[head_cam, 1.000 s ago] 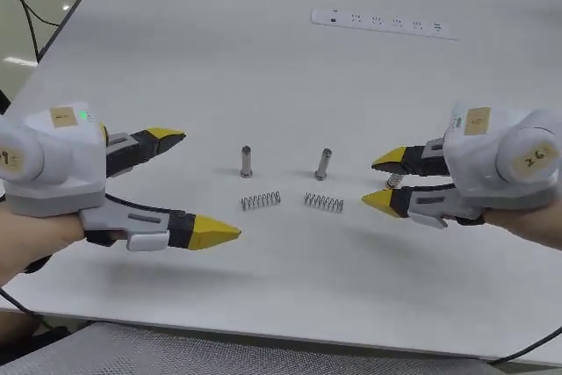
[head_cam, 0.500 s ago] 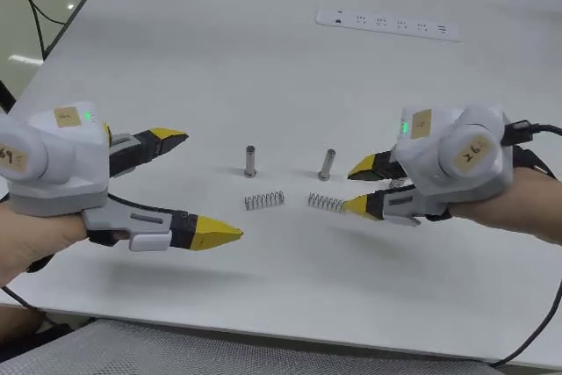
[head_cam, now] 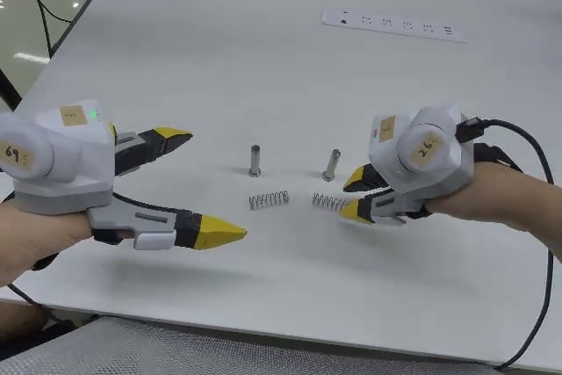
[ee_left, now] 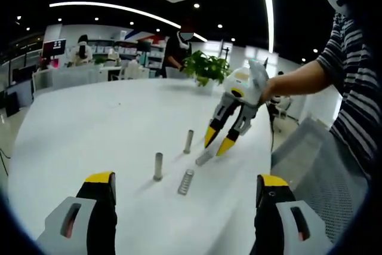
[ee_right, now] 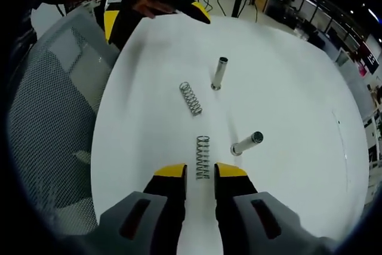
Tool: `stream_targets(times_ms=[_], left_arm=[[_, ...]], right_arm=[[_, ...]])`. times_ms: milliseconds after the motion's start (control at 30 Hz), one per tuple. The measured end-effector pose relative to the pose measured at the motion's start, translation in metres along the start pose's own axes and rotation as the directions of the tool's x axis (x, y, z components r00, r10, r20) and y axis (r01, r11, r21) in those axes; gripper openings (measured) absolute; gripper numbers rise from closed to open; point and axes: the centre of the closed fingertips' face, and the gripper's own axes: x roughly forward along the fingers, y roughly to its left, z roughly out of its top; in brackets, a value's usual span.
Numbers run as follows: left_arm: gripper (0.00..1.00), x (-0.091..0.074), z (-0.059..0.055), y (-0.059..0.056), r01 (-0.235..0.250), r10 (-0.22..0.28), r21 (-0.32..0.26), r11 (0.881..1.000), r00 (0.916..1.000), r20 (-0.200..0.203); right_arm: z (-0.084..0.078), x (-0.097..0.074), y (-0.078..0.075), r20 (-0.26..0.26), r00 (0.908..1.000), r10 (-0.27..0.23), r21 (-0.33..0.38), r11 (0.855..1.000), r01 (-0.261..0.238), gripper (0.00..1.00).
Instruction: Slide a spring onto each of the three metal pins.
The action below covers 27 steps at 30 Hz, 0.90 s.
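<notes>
Steel wire is what I am after: the spring (ee_right: 203,156) lies flat on the white table (head_cam: 263,59). In the right gripper view its near end sits in the gap of the right gripper (ee_right: 201,172), whose jaws stand narrowly apart on either side of it, not clamped. Whether a jaw touches the coil I cannot tell. From that spring, a pin (ee_right: 246,143) stands close by between 2 and 3 o'clock, a second spring (ee_right: 191,98) lies at 12 o'clock, and a second pin (ee_right: 219,73) stands beyond it toward 1 o'clock. Both pins are bare. In the head view the left gripper (head_cam: 198,184) hovers at 9 o'clock of the pins, well apart from them, its jaws wide apart and holding nothing.

I judge this to be the pick-up of 1 spring, with threading to follow. My worry is that only the end coils lie between the tips. If I close there, the round wire can squirt forward or roll away, possibly into the close pin. The pins look slim and free-standing, so a nudge from the spring or from a jaw could topple 1. Squeezing hard could also flatten the coils, and the bore would then bind on the pin.
</notes>
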Motion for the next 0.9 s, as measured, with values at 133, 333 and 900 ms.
stream_targets(times_ms=[133, 333, 900], left_arm=[[0.95, -0.002, -0.001, 0.002, -0.007, 0.007, -0.004, 1.0, 1.0, 0.0], [0.95, -0.003, 0.0, 0.002, -0.008, 0.008, -0.005, 1.0, 1.0, 0.001], [0.95, -0.004, -0.003, -0.001, 0.002, -0.002, 0.0, 1.0, 0.9999, -0.01]], right_arm=[[-0.001, 0.005, 0.0, -0.004, 1.0, 0.006, 0.019, 1.0, -0.006, 0.15], [-0.002, 0.008, -0.001, -0.02, 0.9997, 0.013, 0.012, 1.0, -0.013, 0.14], [-0.007, 0.016, -0.001, -0.034, 0.9979, 0.054, 0.025, 0.998, -0.054, 0.08]])
